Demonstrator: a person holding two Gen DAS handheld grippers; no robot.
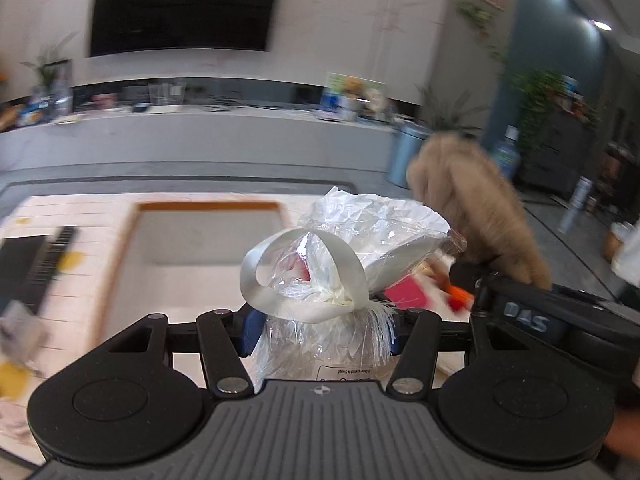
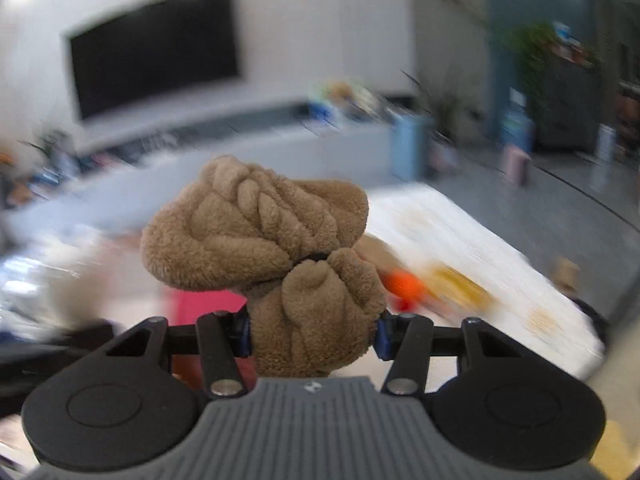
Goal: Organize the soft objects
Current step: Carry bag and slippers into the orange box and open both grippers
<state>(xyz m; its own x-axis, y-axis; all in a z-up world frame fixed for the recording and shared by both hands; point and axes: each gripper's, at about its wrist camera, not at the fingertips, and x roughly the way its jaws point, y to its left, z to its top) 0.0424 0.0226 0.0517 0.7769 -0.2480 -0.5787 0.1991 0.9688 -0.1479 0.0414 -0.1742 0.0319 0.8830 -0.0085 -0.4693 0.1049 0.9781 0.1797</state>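
Gripping a ribboned bag [image 1: 320, 280], the left tool [image 1: 320, 332] is raised beside the right tool [image 2: 314, 336], clamped on a brown plush [image 2: 256, 236].

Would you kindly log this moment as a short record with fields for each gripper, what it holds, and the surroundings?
left gripper: jaws shut on the clear plastic bag, tied with a white ribbon
right gripper: jaws shut on the brown plush toy
relative position: plush toy appears right of the bag in the left wrist view
surface below: pale table with a wood-framed tray
other items: pink object and orange object, both blurred
background: dark wall screen
image quality: motion blur in both views
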